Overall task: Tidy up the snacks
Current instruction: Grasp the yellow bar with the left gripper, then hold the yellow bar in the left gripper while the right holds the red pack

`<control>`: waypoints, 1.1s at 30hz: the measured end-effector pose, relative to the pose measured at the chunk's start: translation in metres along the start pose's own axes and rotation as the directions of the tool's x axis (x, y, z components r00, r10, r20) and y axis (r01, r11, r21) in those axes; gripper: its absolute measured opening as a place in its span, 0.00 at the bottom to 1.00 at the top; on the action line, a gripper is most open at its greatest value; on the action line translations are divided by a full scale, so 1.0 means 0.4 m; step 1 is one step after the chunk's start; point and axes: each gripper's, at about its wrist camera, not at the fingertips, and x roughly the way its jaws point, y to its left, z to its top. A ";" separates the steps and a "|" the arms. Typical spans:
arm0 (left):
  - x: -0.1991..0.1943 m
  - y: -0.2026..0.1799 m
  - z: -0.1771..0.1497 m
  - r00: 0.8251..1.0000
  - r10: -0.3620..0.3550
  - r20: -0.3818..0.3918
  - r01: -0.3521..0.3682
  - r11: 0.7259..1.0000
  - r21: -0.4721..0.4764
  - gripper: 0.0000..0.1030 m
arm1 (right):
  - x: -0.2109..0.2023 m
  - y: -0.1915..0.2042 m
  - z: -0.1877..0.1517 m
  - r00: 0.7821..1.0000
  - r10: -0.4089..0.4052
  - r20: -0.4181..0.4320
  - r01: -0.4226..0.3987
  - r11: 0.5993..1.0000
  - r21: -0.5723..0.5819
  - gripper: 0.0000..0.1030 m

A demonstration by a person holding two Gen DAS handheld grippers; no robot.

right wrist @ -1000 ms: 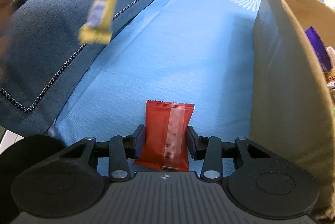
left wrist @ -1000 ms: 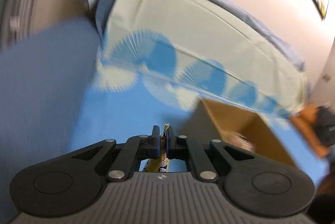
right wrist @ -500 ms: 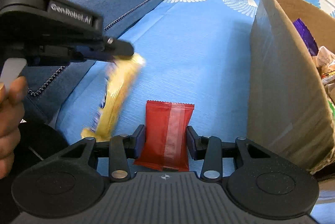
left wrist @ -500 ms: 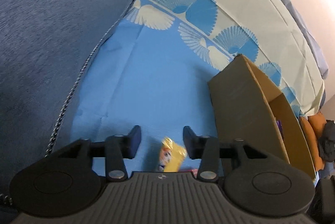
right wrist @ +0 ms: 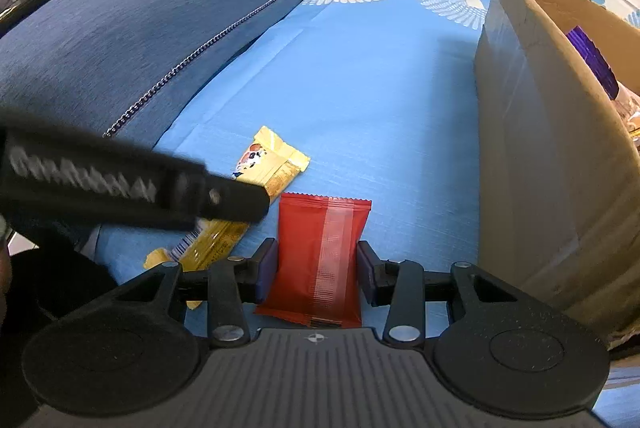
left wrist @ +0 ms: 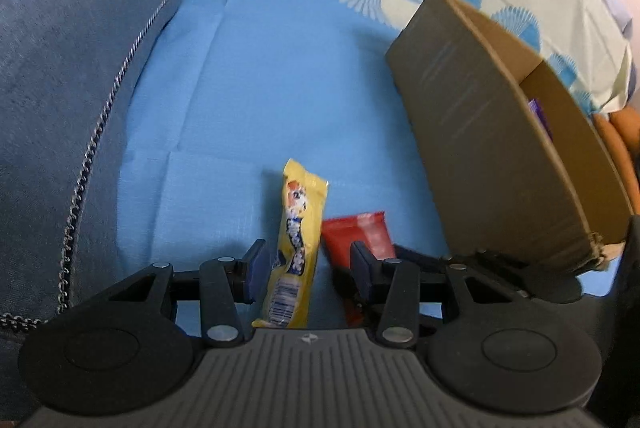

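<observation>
A yellow snack bar (left wrist: 300,228) lies flat on the light blue sheet (left wrist: 260,88), left of a red packet (left wrist: 360,234). My left gripper (left wrist: 308,270) is open just above the sheet, its fingers either side of the bar's near half without pressing it. In the right wrist view the left gripper's black finger crosses over the yellow bar (right wrist: 272,164). My right gripper (right wrist: 318,268) is shut on the red packet (right wrist: 320,248), pads touching both long edges as it rests on the sheet.
A tall open cardboard box (right wrist: 532,132) stands right of both packets, with a purple wrapper (right wrist: 592,64) and other snacks inside. A dark blue cushion (right wrist: 140,28) with piped edging bounds the sheet on the left. Bare sheet stretches beyond the packets.
My left gripper came down and tipped toward the sheet, opened and let go of the yellow bar, which now lies beside the red packet. The right gripper and red packet stayed put.
</observation>
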 end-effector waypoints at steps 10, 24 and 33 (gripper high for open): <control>-0.005 0.011 -0.003 0.999 0.041 0.027 -0.039 0.998 -0.044 0.12 | 0.003 -0.005 0.002 1.000 -0.005 -0.006 0.005 1.000 0.001 0.43; -0.026 0.057 0.008 0.997 0.068 0.041 -0.060 0.984 -0.165 0.20 | 0.006 -0.013 -0.001 1.000 0.015 0.002 -0.015 1.000 0.028 0.45; -0.005 0.057 0.009 0.999 0.047 -0.007 -0.048 0.987 -0.154 0.28 | 0.006 -0.010 0.006 1.000 0.008 -0.011 -0.008 1.000 0.021 0.47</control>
